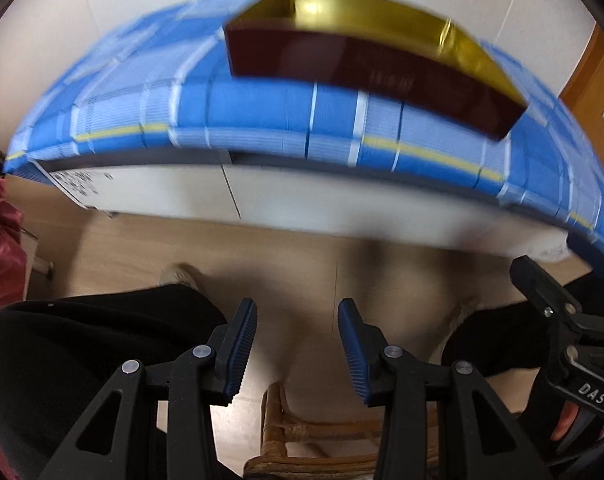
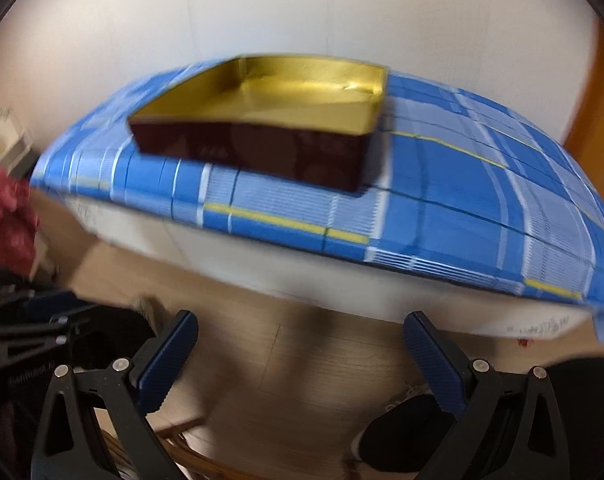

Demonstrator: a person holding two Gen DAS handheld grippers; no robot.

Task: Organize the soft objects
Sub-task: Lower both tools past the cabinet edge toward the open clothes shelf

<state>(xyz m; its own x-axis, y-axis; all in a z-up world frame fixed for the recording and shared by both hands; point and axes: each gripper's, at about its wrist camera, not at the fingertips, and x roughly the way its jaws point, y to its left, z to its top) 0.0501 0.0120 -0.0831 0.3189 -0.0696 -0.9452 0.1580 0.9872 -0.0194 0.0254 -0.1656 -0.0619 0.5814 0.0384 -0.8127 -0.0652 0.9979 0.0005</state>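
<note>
Open rectangular box (image 1: pixel 366 76) (image 2: pixel 262 120), dark maroon glossy outer walls, shiny gold lining, sits upright atop blue plaid cloth with white and yellow stripes (image 1: pixel 262 120) (image 2: pixel 442 208). Box interior shows only gold floor and walls; faint lettering on near maroon side, unreadable through blur. Cloth lies flat, draped over white-fronted surface, near edge hanging slightly past rim. Box rests toward back of cloth, near pale wall, one corner angled toward viewer.

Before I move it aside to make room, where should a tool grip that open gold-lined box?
Probably the near wall of the box: its rim is open and thin, so one finger can go inside and one outside. Come from above the front edge, where the blue plaid cloth lies bare. Both the right tool and the left tool are open.
</note>
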